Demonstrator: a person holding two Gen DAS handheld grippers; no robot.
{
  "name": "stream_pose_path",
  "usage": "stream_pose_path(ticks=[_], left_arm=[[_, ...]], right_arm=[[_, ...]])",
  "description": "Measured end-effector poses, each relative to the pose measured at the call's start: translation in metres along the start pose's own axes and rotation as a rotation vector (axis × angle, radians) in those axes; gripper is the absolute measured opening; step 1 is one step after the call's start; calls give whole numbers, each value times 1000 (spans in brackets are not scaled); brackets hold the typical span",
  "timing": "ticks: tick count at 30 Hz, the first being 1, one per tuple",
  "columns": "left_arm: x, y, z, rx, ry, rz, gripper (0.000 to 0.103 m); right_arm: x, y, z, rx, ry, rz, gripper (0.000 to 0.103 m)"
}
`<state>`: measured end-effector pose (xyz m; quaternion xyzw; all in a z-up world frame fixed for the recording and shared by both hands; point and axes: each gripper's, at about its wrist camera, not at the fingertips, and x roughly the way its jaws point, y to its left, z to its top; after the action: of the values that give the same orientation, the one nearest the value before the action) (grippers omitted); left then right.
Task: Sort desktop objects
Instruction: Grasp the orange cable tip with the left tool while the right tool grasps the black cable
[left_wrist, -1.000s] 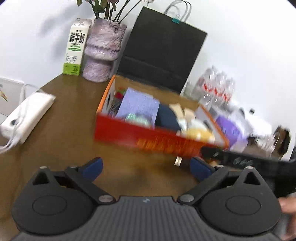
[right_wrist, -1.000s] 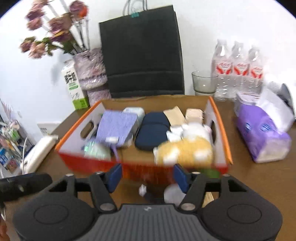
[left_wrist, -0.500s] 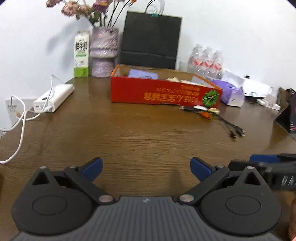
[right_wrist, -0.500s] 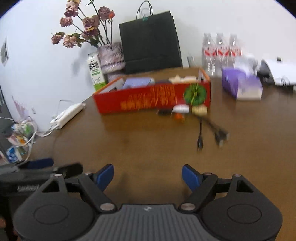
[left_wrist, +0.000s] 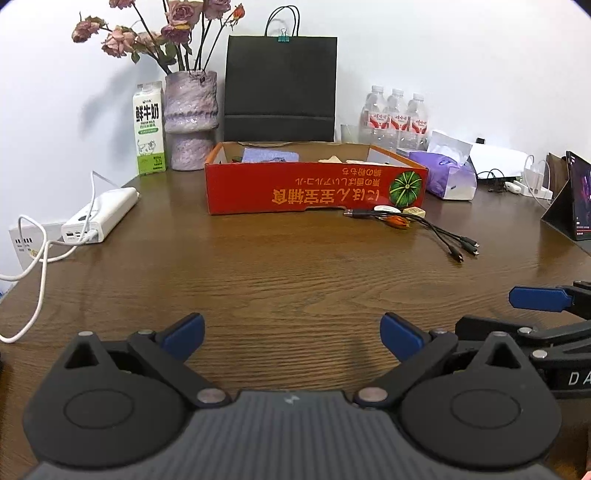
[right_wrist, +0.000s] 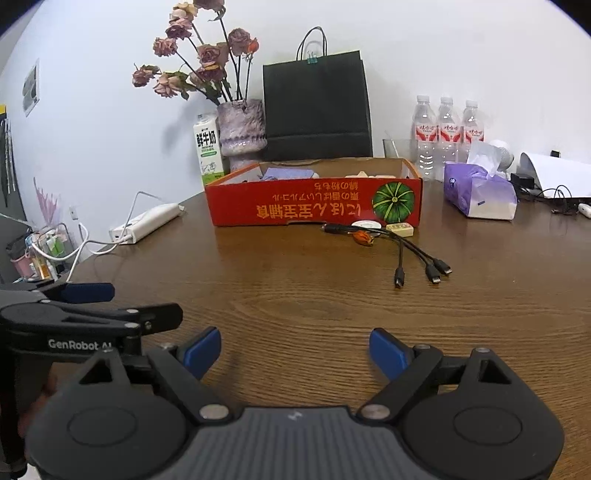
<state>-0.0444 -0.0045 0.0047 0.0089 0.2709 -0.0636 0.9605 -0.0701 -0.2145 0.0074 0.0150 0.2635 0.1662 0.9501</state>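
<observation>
You have a wide stretch of bare tabletop (left_wrist: 295, 280) straight ahead, clear up to the red cardboard box (left_wrist: 314, 192). Before the box's right corner a black multi-plug cable (left_wrist: 436, 232) sprawls across the way. At the left edge a white power bank (left_wrist: 99, 214) and its cord hem you in; the tissue pack (left_wrist: 443, 175) blocks the far right.

A shallow red cardboard box (right_wrist: 314, 201) printed with a green pumpkin stands open-topped on the brown wooden worktop (right_wrist: 314, 306), holding lilac and beige items. Just before its front wall lie a black three-headed charging cable (right_wrist: 402, 247), a white round disc (right_wrist: 365, 224), a cream block (right_wrist: 400, 229) and a small orange piece (right_wrist: 364, 238).
</observation>
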Motion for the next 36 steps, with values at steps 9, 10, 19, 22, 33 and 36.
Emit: stream_pose_path(ticks=[9,10,19,22,33,36], left_arm=[[0,-2,0,6,2,-7,103],[0,-2,0,7,3,-7,103],[5,-1,4,-1,11,3,103],[23,-5,18,17,28,-37,103],[138,-33,98,-64,138,-208,101],[156,-48,103,-36,131,-294,98]], right_arm=[[4,0,-1,-7,22,-11,89],[5,-1,-1,-5,24,-8,90],[8,-11,7,41,58,-4,92],[14,-25,23,26,19,19,92],[125,-97,105,-28,78,-73,62],[141,-105,114,-72,83,-71,51]])
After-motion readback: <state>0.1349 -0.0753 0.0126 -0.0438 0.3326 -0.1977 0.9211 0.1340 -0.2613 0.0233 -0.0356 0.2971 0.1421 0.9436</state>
